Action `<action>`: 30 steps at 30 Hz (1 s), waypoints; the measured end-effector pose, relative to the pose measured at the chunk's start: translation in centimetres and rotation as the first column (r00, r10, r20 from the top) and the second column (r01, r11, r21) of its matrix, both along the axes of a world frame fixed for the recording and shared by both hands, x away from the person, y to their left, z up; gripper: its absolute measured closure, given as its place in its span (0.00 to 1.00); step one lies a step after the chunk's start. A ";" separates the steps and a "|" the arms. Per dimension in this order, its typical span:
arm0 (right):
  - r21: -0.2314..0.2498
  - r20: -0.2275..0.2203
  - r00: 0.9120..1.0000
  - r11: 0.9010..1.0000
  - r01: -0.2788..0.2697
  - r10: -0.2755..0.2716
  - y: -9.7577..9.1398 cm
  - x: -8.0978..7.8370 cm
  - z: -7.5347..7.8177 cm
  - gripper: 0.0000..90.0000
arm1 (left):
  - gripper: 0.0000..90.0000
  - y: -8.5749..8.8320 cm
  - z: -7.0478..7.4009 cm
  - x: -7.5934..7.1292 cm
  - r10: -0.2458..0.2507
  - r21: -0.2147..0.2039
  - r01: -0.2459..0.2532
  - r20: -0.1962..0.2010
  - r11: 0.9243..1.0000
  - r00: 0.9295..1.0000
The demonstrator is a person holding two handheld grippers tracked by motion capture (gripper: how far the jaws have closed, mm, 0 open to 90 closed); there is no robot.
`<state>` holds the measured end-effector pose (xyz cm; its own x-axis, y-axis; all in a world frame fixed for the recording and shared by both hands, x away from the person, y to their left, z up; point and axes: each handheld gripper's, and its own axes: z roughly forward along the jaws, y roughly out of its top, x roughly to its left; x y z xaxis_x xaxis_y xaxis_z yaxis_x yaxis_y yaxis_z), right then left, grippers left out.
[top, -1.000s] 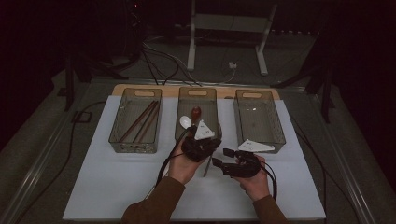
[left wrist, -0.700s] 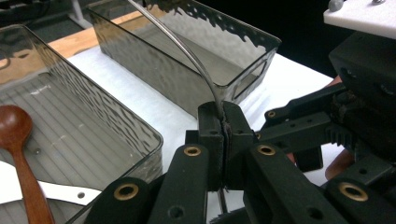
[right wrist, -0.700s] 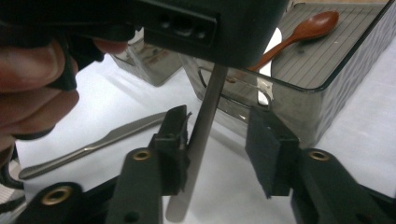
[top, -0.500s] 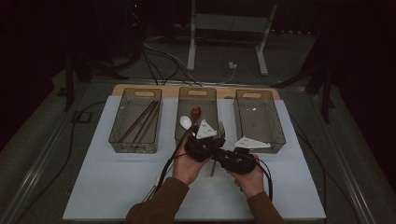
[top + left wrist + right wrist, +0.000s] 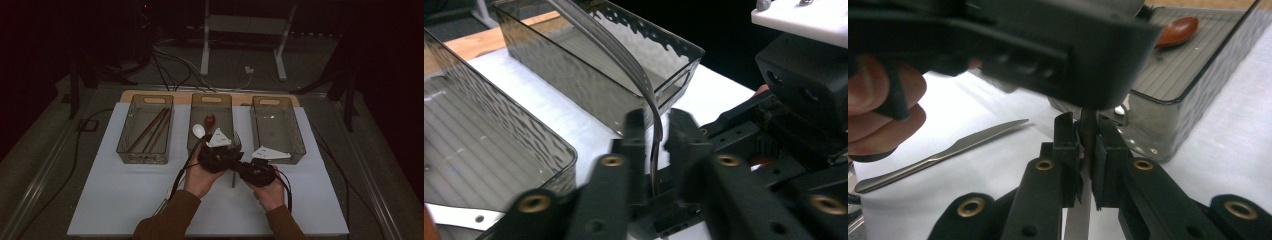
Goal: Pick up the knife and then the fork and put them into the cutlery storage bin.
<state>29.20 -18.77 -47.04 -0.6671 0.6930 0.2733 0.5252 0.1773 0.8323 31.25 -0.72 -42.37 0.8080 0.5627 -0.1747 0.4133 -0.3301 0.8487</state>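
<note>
A metal fork [image 5: 236, 139] is held above the white mat, its tines showing near the middle bin's front corner. My right gripper [image 5: 239, 163] is shut on the fork's handle [image 5: 1087, 122], and its jaws [image 5: 1087, 137] press it from both sides. My left gripper [image 5: 232, 152] sits just above and to the left, with its body overhead in the right gripper view. In the left gripper view the thin handle [image 5: 634, 70] runs up between the jaws of the left gripper [image 5: 656, 135]. Those jaws are blurred, with slivers of light on either side of the metal.
Three smoky plastic bins stand in a row at the back. The left bin [image 5: 125, 145] has chopsticks [image 5: 150, 130]. The middle bin [image 5: 212, 96] holds a white spoon [image 5: 199, 131] and a brown spoon [image 5: 210, 120]. The right bin [image 5: 300, 142] stands beside it. A knife [image 5: 948, 150] lies on the mat below the grippers.
My right gripper has moved left and up to meet the left one and has closed on the fork's handle. The left gripper has stayed near the middle bin's front.
</note>
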 end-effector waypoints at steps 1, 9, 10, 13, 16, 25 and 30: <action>-0.003 0.001 1.000 1.000 0.003 -0.003 -0.1 0.0 0.0 0.93 | 0.80 0.0 0.0 0.0 -0.003 0.000 0.003 -0.002 1.000 1.000; -0.028 0.007 0.999 0.999 0.038 -0.038 -0.8 0.1 0.1 0.93 | 0.54 0.5 0.2 -0.1 0.025 -0.006 -0.025 0.016 1.000 1.000; -0.031 0.009 0.999 0.999 0.042 -0.041 -0.9 0.2 0.1 0.93 | 0.49 0.6 0.2 -0.1 0.033 -0.007 -0.033 0.019 0.999 0.999; -0.033 0.003 0.998 0.997 0.063 -0.063 -1.4 0.3 0.2 0.93 | 0.33 1.2 0.3 -0.1 0.059 -0.025 -0.059 0.020 0.998 0.998; -0.040 0.004 0.996 0.996 0.085 -0.085 -2.0 0.6 0.3 0.93 | 0.22 1.8 0.4 -0.2 0.078 -0.027 -0.078 0.029 0.997 0.996; -0.070 0.010 0.986 0.983 0.167 -0.167 -4.1 1.4 0.9 0.93 | 0.02 4.4 0.2 -0.3 0.131 0.001 -0.131 0.035 0.991 0.991; -0.090 0.011 0.976 0.972 0.218 -0.217 -5.5 2.2 1.3 0.93 | 0.01 5.9 -0.2 -0.7 0.161 0.034 -0.163 0.056 0.986 0.985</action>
<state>31.45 -24.23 -45.73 -0.4981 0.8433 0.2021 0.5582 0.1335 0.8189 30.58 5.17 -42.53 0.7133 0.6923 -0.1094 0.4186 -0.2956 0.8587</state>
